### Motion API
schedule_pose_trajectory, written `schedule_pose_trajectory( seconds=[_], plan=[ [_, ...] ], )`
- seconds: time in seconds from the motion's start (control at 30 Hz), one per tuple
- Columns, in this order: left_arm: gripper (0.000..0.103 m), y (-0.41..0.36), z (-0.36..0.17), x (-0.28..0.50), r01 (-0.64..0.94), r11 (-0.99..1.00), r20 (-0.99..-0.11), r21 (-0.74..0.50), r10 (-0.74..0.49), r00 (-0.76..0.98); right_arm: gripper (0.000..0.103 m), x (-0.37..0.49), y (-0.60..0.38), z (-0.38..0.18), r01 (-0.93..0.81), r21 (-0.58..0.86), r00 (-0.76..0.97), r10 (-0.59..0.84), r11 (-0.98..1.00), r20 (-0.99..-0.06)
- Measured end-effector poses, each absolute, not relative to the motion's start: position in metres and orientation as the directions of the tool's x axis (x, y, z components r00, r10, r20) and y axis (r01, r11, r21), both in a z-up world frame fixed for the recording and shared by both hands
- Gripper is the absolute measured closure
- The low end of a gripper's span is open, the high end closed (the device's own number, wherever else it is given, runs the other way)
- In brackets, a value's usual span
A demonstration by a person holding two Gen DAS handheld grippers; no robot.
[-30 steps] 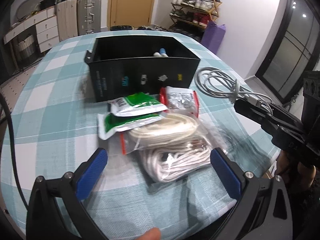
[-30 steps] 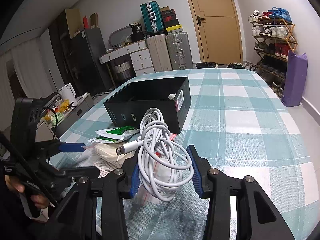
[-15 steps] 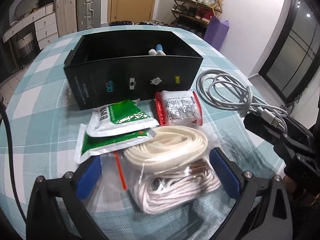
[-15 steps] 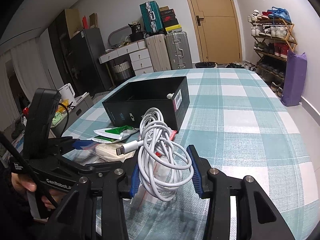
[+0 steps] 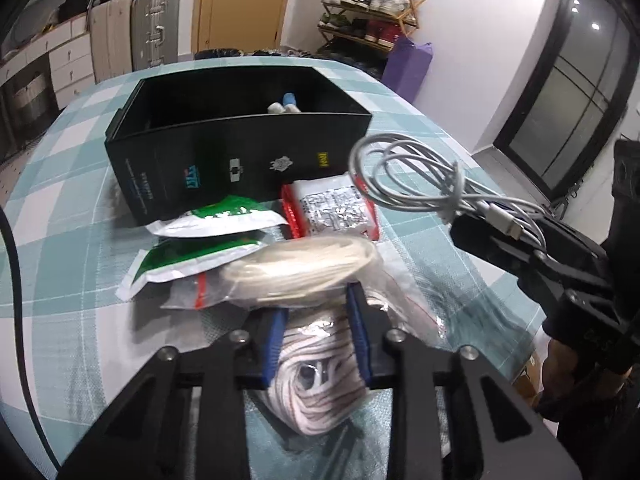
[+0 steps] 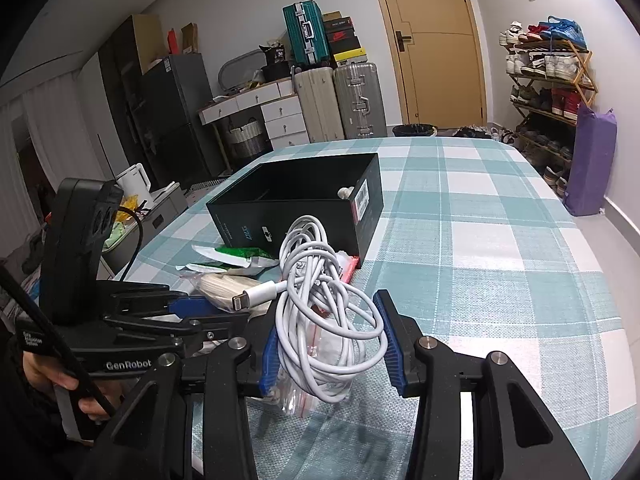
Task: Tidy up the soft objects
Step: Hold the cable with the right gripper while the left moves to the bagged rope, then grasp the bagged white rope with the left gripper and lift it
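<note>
The checked tablecloth (image 6: 480,240) is what everything's spread out on, so the soft stuff can be reached from the near edge. Straight ahead of both sets of fingers, well past the tips, the black box (image 5: 240,136) is parked with its open top up; it's probably meant as the drop-off bin, and a couple of small white and blue items are already seen inside it.

Between the box and the left fingertips, a loose pile is laid out: two green-and-white pouches (image 5: 208,240) stacked just off to the left, and a red-edged packet (image 5: 332,210) right against the box's front wall.

The left gripper (image 5: 316,336) is clamped on a clear zip bag of white rope (image 5: 320,376). The bag is squeezed in the middle, so it bulges out above and below the blue pads; a grip at the waist like that likely keeps the slippery plastic from sliding out.

The right gripper (image 6: 328,344) is closed on a coiled white charging cable (image 6: 320,304). The loops are pinched between the pads, with the connector end left sticking out to the left. It's held up off the cloth, presumably so it can be carried to the box next.
</note>
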State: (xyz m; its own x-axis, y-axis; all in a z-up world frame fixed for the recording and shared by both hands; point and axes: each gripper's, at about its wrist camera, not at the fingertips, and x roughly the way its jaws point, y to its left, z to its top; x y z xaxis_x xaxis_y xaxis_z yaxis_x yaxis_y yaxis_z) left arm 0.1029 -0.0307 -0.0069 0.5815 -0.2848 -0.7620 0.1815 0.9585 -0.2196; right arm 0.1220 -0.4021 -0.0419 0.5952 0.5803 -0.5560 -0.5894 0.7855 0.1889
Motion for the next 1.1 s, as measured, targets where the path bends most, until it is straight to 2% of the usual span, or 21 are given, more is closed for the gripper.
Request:
schedule_pose_trajectory(
  seconds=[0.13, 0.17, 0.23, 0.27, 0.43, 0.6, 1.0, 1.07, 1.1],
  plan=[
    [0.08, -0.03, -0.005, 0.1, 0.188, 0.954, -0.759, -0.235, -0.301, 0.578, 0.061, 0.121, -0.4, -0.041, -0.594, 0.185, 0.593, 0.581, 0.783, -0.558],
    [0.077, -0.029, -0.005, 0.1, 0.185, 0.952, -0.758, -0.244, -0.307, 0.575, 0.061, 0.121, -0.4, -0.041, -0.595, 0.183, 0.593, 0.581, 0.783, -0.557],
    [0.057, -0.025, -0.005, 0.101, 0.17, 0.946, -0.764, -0.277, -0.324, 0.559, 0.061, 0.12, -0.4, -0.04, -0.594, 0.178, 0.597, 0.578, 0.784, -0.556],
    [0.042, -0.021, -0.005, 0.102, 0.159, 0.939, -0.763, -0.304, -0.34, 0.55, 0.061, 0.121, -0.4, -0.04, -0.593, 0.179, 0.598, 0.578, 0.785, -0.556],
    [0.035, -0.008, -0.006, 0.11, 0.094, 0.924, -0.769, -0.371, -0.362, 0.527, 0.061, 0.122, -0.401, -0.041, -0.59, 0.181, 0.599, 0.577, 0.787, -0.555],
    [0.024, 0.003, -0.01, 0.119, 0.053, 0.905, -0.762, -0.423, -0.386, 0.52, 0.061, 0.123, -0.401, -0.041, -0.591, 0.184, 0.595, 0.579, 0.785, -0.557],
    [0.022, 0.009, -0.013, 0.145, 0.0, 0.863, -0.742, -0.506, -0.435, 0.51, 0.061, 0.126, -0.399, -0.047, -0.593, 0.186, 0.585, 0.578, 0.784, -0.569],
    [0.026, 0.012, -0.014, 0.147, -0.011, 0.847, -0.73, -0.531, -0.45, 0.515, 0.061, 0.126, -0.398, -0.047, -0.592, 0.184, 0.587, 0.576, 0.785, -0.569],
    [0.031, 0.013, -0.015, 0.148, -0.012, 0.841, -0.723, -0.54, -0.457, 0.517, 0.061, 0.126, -0.398, -0.047, -0.592, 0.185, 0.586, 0.576, 0.785, -0.57]
  ],
)
